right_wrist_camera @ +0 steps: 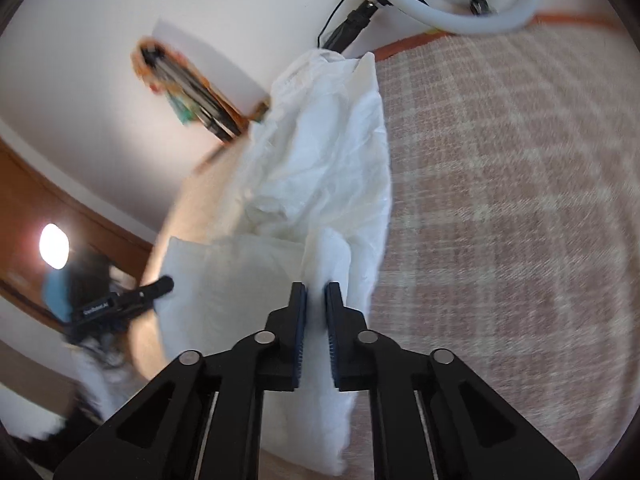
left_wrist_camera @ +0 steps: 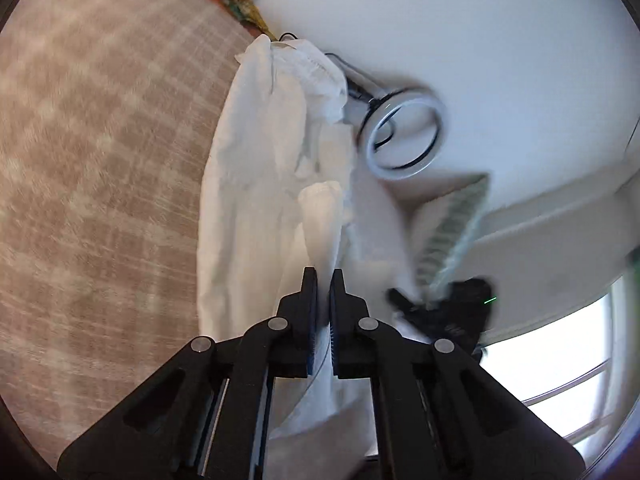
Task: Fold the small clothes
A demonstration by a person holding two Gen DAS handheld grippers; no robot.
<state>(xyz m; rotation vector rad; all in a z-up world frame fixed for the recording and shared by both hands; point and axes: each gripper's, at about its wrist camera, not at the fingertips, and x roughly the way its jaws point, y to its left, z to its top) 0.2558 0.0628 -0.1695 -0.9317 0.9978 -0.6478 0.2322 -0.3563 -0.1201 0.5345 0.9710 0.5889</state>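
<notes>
Cloth everywhere: we've got the white garment (left_wrist_camera: 260,184) pinched at both ends, left gripper (left_wrist_camera: 323,276) jaws clenched on one edge, right gripper (right_wrist_camera: 316,290) jaws clenched on another. It's stretched lengthwise over the beige checked rug (right_wrist_camera: 500,200), with a ring light (left_wrist_camera: 404,130) near its far end.

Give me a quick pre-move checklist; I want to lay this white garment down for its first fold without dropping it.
1. Left gripper shut on white garment: ok, cloth runs between its fingers.
2. Right gripper shut on the garment: ok, fabric pinched between its fingers.
3. Garment hangs flat between the grippers: not ok, it is bunched and wrinkled.
4. Checked cloth surface lies beside the garment: ok.
5. Ring light clear of the hanging cloth: cannot tell; its stand sits close behind the far end.
6. Images sharp enough to judge edges: not ok, motion blur.
</notes>
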